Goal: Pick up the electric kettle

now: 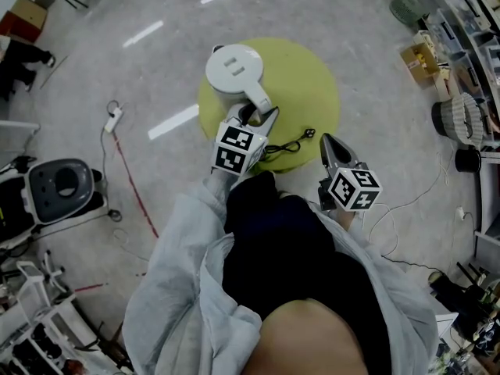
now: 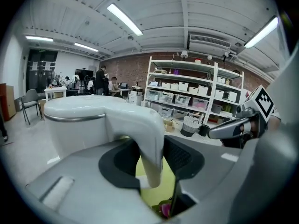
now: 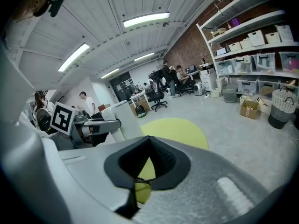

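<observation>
The white electric kettle point(image 1: 233, 69) stands on a round yellow-green table point(image 1: 308, 76); its curved handle point(image 1: 255, 94) points toward me. My left gripper point(image 1: 256, 116) is shut on that handle. In the left gripper view the handle point(image 2: 145, 125) runs down between the two dark pads point(image 2: 187, 157), with the kettle body point(image 2: 77, 122) just behind. My right gripper point(image 1: 326, 141) hovers by the table's near right edge, shut, holding nothing. In the right gripper view its tips point(image 3: 149, 137) meet over the yellow table point(image 3: 180, 130), and the kettle point(image 3: 125, 121) shows to the left.
A black cord point(image 1: 290, 143) lies on the table's near side. On the floor are a white power strip point(image 1: 114, 119) and a grey machine point(image 1: 62, 190) at left. Shelves point(image 1: 469, 30), a cardboard box point(image 1: 419, 59) and a woven basket point(image 1: 458, 119) line the right.
</observation>
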